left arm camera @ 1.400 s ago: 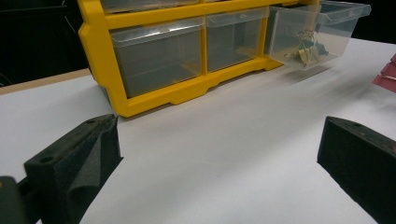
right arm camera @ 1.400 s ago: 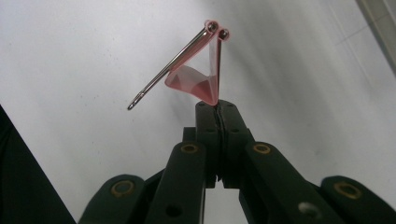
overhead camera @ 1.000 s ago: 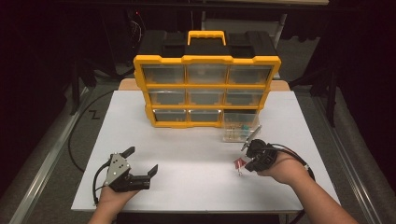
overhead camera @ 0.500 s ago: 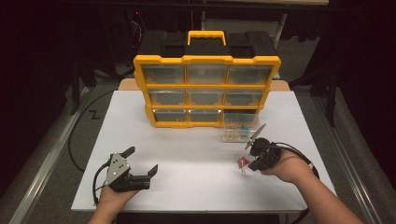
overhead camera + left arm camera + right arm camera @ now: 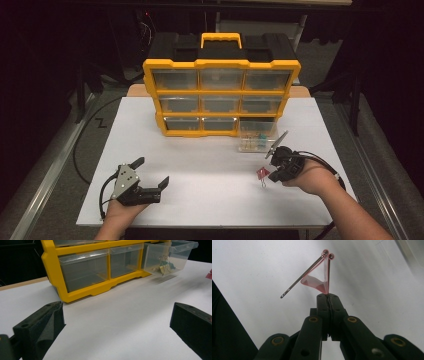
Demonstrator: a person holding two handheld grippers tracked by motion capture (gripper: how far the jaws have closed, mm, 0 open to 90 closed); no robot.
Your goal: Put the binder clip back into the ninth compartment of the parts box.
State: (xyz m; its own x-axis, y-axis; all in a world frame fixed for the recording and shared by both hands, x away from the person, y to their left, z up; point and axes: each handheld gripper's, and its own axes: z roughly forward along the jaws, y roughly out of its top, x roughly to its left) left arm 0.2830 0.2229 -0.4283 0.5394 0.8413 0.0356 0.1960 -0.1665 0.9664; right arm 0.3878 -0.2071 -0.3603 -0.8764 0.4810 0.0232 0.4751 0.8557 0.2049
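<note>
Right tongs (image 5: 327, 296) edged right — red clip (image 5: 319, 282) pinched at tips.

My right gripper (image 5: 267, 176) sits a little lower and further right in the high view than a second ago, nearer the bottom edge of the white table (image 5: 210, 200). The red binder clip (image 5: 262, 174) pinched in its closed jaws comes along and now hangs further from the pulled-out clear drawer (image 5: 256, 136).
</note>
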